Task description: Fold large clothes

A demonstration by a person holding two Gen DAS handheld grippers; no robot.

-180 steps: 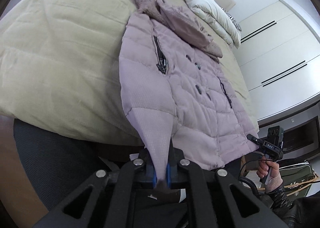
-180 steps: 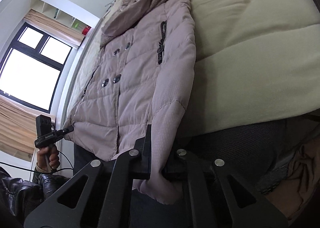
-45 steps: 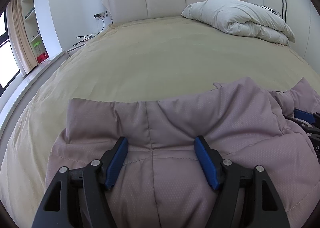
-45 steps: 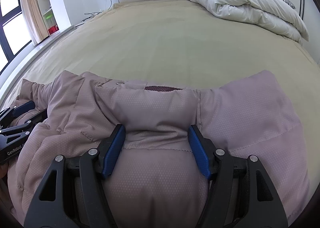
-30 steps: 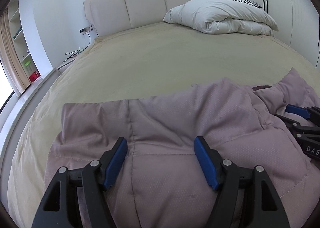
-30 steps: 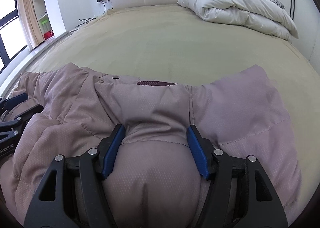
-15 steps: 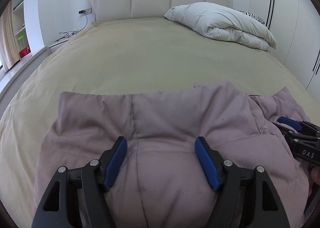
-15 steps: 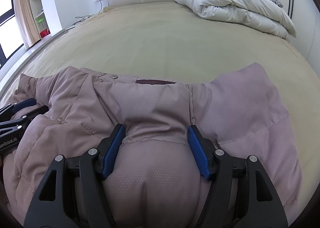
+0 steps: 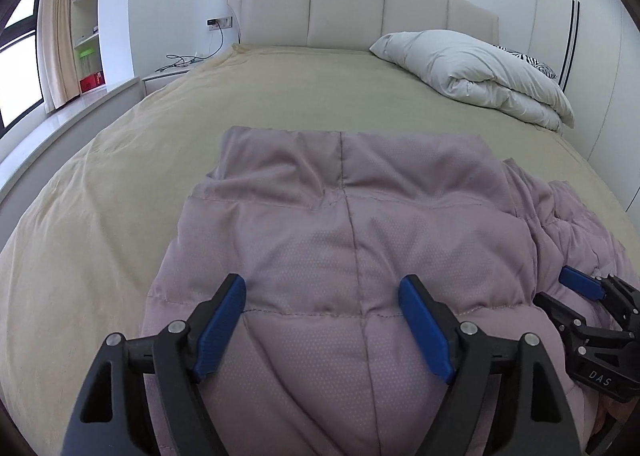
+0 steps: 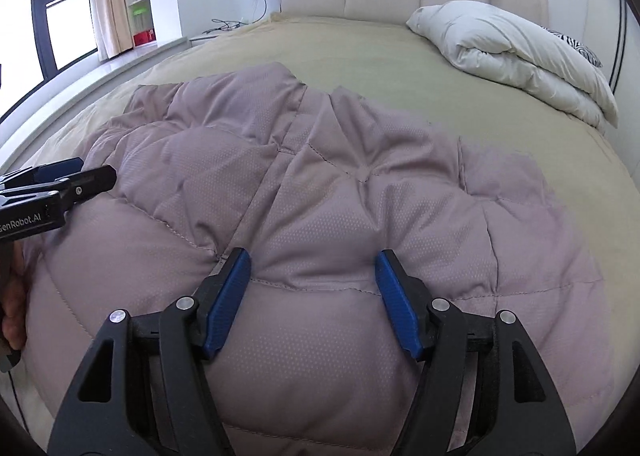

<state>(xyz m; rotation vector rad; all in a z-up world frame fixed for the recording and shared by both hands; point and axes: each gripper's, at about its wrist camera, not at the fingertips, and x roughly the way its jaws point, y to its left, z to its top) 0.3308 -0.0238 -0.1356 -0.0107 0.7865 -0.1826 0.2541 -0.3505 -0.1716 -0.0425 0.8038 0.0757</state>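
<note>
A mauve quilted puffer jacket (image 9: pixel 360 216) lies folded on the beige bed (image 9: pixel 280 96), near its foot. My left gripper (image 9: pixel 322 296) straddles the jacket's near bulge and its jaws are opening; the padding lies between the blue pads without being pinched. In the right wrist view the same jacket (image 10: pixel 360 196) spreads wide, and my right gripper (image 10: pixel 310 268) is shut on a thick puffed fold that fills the space between its pads. The right gripper (image 9: pixel 560 290) shows at the left view's right edge. The left gripper (image 10: pixel 60 180) shows at the right view's left edge.
A folded white duvet (image 9: pixel 472 64) lies at the head of the bed on the right, below a padded headboard (image 9: pixel 344 8). A window ledge (image 9: pixel 60 116) runs along the left and white wardrobe doors (image 9: pixel 600 56) along the right. A hand (image 10: pixel 12 320) holds the left gripper.
Both views shifted over the jacket. The left jaws widened and the vertical seam slid right between them. In the right view the snap and label edge went out of sight and quilted cloth spread out.
</note>
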